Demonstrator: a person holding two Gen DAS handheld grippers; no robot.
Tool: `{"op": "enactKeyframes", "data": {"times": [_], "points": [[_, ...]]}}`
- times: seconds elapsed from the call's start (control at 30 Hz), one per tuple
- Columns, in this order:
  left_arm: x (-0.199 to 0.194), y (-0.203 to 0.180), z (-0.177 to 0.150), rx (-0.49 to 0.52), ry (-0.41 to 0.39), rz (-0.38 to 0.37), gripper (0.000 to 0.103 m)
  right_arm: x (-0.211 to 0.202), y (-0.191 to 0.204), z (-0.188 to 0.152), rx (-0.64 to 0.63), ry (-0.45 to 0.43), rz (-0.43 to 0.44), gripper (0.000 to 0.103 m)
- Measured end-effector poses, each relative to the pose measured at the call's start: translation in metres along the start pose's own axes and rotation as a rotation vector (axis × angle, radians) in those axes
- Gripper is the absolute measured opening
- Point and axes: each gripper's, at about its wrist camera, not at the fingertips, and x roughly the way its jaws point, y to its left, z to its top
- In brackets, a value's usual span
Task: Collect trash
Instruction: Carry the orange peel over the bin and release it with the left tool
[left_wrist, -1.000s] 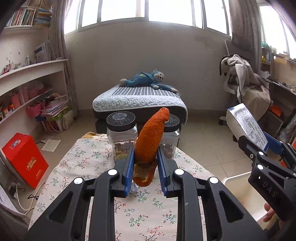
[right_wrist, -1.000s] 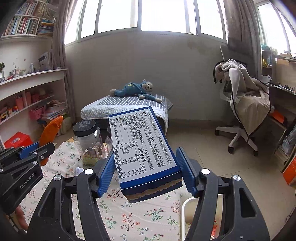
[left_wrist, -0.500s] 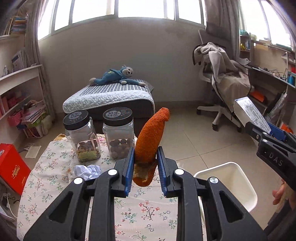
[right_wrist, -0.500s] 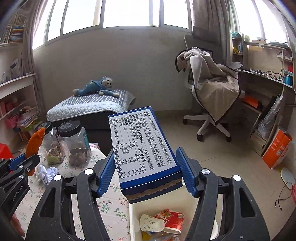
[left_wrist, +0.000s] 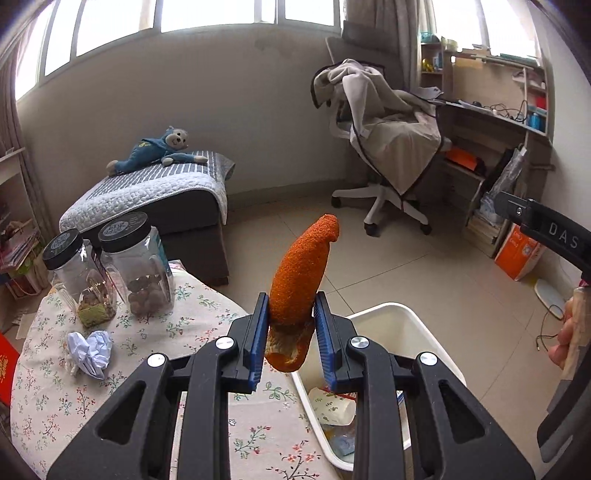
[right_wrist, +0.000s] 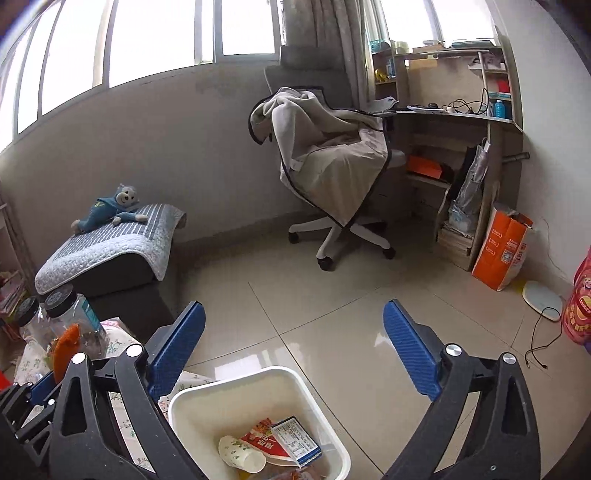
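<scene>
My left gripper (left_wrist: 290, 339) is shut on an orange peel (left_wrist: 301, 275) and holds it upright over the table edge, beside the white bin (left_wrist: 402, 325). My right gripper (right_wrist: 293, 350) is open and empty above the white bin (right_wrist: 229, 397). The blue box (right_wrist: 295, 439) lies inside the bin with a paper cup (right_wrist: 240, 454) and a red wrapper (right_wrist: 264, 439). A crumpled white paper ball (left_wrist: 90, 350) lies on the floral tablecloth (left_wrist: 55, 391). The peel (right_wrist: 66, 345) also shows at the left of the right wrist view.
Two clear jars with black lids (left_wrist: 136, 262) stand at the table's far side. A footstool with a blue plush toy (left_wrist: 159, 149), an office chair (left_wrist: 384, 147) draped with a blanket, a desk (right_wrist: 461, 122) and an orange bag (right_wrist: 500, 251) stand around on the tiled floor.
My right gripper has opened and the blue box has dropped into the bin. Both grippers have swung to the right, towards the bin. The left still holds the peel.
</scene>
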Motion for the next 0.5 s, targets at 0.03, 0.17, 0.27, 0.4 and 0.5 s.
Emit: {"op": "enactKeyframes", "data": {"times": [0.03, 0.17, 0.27, 0.4, 0.5], "points": [[0.002, -0.005, 0.000, 0.005, 0.004, -0.013, 0.026, 0.002, -0.006, 0.000, 0.006, 0.003, -0.012, 0.094], [0.014, -0.027, -0.002, 0.016, 0.039, -0.090, 0.031, 0.006, -0.021, -0.003, 0.019, 0.011, -0.055, 0.096], [0.016, -0.038, -0.004, 0.021, 0.036, -0.115, 0.059, 0.008, -0.028, -0.003, 0.011, 0.010, -0.079, 0.096], [0.017, -0.039, -0.003, 0.029, 0.024, -0.087, 0.063, 0.009, -0.028, -0.006, -0.012, 0.009, -0.104, 0.096], [0.016, -0.030, -0.001, 0.005, 0.013, -0.041, 0.071, 0.009, -0.021, -0.009, -0.042, 0.011, -0.112, 0.096]]}}
